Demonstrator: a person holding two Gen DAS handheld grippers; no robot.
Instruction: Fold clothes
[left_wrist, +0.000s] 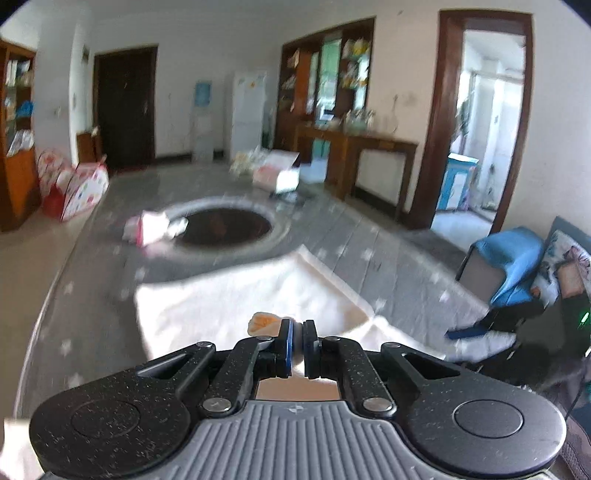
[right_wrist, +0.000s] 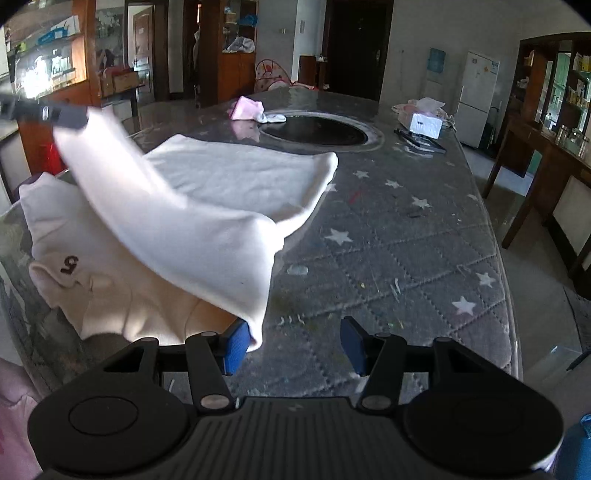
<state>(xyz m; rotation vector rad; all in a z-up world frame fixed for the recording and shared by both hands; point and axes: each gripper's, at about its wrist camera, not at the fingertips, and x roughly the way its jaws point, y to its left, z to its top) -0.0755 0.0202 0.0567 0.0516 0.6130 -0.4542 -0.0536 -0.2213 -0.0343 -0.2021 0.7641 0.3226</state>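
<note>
A cream-white garment (right_wrist: 236, 177) lies on the grey star-patterned table cover (right_wrist: 406, 236), with a dark "G" mark (right_wrist: 70, 265) near its left edge. My left gripper (left_wrist: 298, 349) is shut on a fold of this garment (left_wrist: 240, 295) and shows in the right wrist view (right_wrist: 44, 112) lifting a flap (right_wrist: 177, 229) up to the left. My right gripper (right_wrist: 291, 347) is open just above the table's near edge. The flap's lower corner hangs against its left pad (right_wrist: 233, 347).
A round dark hob (right_wrist: 317, 131) is set in the table's far middle. A pink cloth (right_wrist: 245, 109) lies by it, and a tissue box (right_wrist: 424, 123) and a dark flat object (right_wrist: 421, 142) at the far right. A blue chair (left_wrist: 513, 258) stands at the right.
</note>
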